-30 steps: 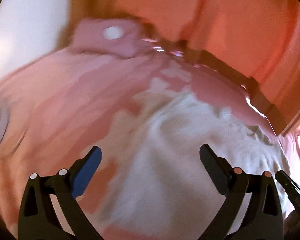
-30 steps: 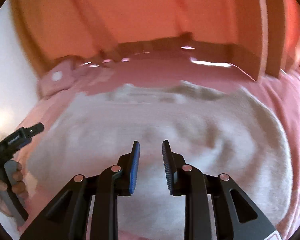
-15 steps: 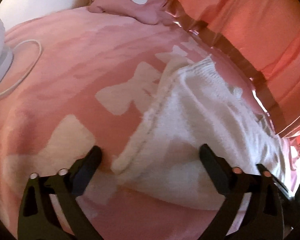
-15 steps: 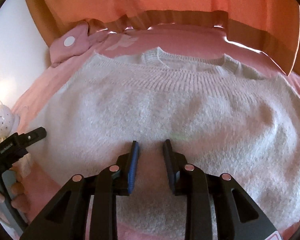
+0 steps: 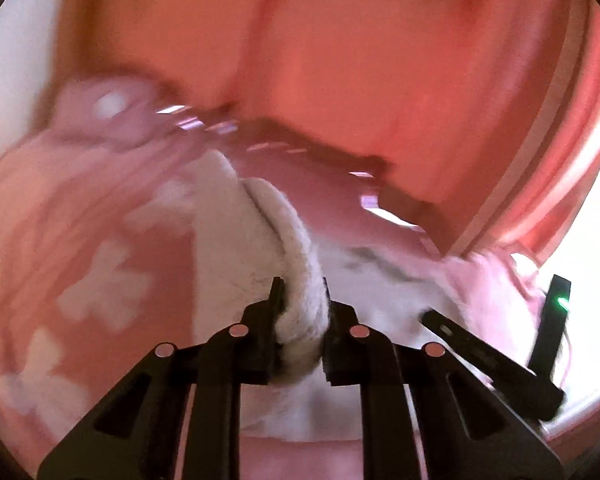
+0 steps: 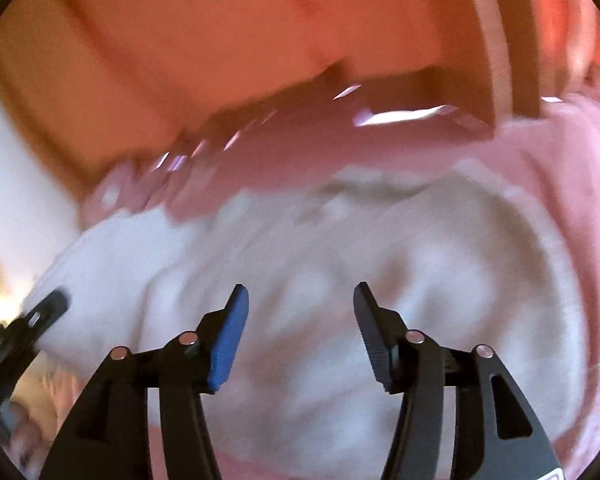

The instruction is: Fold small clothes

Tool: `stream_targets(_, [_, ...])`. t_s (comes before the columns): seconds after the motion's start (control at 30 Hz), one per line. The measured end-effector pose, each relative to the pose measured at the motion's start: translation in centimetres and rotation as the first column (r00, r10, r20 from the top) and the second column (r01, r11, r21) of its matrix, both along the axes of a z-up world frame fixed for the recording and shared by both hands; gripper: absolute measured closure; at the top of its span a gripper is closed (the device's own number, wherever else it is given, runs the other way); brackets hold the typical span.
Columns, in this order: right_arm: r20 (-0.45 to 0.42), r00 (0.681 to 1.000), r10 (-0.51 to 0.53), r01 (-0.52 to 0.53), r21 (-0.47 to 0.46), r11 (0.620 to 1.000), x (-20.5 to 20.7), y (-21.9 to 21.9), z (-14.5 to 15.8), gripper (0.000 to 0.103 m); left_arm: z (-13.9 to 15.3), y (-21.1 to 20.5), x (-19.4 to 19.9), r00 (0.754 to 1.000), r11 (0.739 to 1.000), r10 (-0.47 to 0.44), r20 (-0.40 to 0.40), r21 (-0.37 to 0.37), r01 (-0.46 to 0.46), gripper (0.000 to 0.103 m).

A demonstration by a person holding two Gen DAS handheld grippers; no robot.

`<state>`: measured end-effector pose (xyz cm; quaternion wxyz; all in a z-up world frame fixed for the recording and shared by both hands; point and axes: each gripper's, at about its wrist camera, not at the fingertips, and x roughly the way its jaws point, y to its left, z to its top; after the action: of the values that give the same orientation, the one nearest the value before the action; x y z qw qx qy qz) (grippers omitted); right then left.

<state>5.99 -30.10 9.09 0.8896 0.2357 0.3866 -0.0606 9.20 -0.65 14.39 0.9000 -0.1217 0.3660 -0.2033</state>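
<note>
A white knitted sweater lies spread on a pink bedspread with pale bow shapes. My left gripper is closing and its pads pinch a rolled edge of the sweater, which rises off the bed in a ridge. My right gripper hovers over the middle of the sweater. Its jaws are opening and nothing sits between them. The right gripper's black finger shows at the right in the left wrist view. The left gripper's finger shows at the left edge of the right wrist view. Both views are blurred.
A pink pillow with a white dot lies at the far left of the bed. Orange curtains hang behind the bed's far edge. A pale wall stands at the left. Bright light comes in at the right.
The left jaws went from wide apart to shut on the sweater's edge and lifted it. The right jaws spread wider. Both views swung and went blurry.
</note>
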Motion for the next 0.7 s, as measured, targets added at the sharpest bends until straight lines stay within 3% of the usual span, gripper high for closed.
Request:
stream_targets(0.07, [-0.001, 0.997, -0.077, 0.077, 0.041, 0.996, -0.8, -2.9, 0.0, 0.048, 0.7, -4.2, -0.6, 0.996, 0.996, -0.088, 0.015, -0.014, 0.089, 0.089])
stream_targets(0.13, [0.0, 0.991, -0.133, 0.132, 0.14, 0.981, -1.7, -5.8, -0.3, 0.047, 0.2, -8.9, -1.1, 0.984, 0.984, -0.179, 0.001, -0.016, 0.179, 0.089])
stream_targets(0.23, [0.012, 0.986, -0.169, 0.161, 0.246, 0.956, -2.8, -8.6, -0.7, 0.047, -3.8, -15.0, -1.9, 0.958, 0.962, -0.272, -0.091, 0.009, 0.274, 0.091])
stream_targets(0.33, [0.004, 0.986, -0.164, 0.158, 0.252, 0.955, -3.3, -9.6, -0.9, 0.046, -8.5, -17.6, -1.7, 0.941, 0.959, -0.272, -0.202, 0.029, 0.283, 0.092])
stream_targets(0.47, [-0.011, 0.996, -0.089, 0.089, 0.265, 0.96, -3.2, -9.3, -1.2, 0.044, -7.5, -16.4, -3.1, 0.954, 0.959, -0.271, -0.125, 0.053, 0.28, 0.085])
stream_targets(0.6, [-0.028, 1.0, -0.001, 0.009, 0.303, 0.953, -2.2, -7.9, -1.5, 0.035, -4.8, -12.1, -5.2, 0.956, 0.958, -0.285, -0.066, 0.004, 0.286, 0.042])
stream_targets(0.7, [-0.051, 0.996, 0.073, -0.051, 0.343, 0.938, -1.2, -6.5, -2.2, 0.027, -4.7, -9.0, -6.1, 0.971, 0.971, -0.23, -0.058, 0.059, 0.233, 0.029])
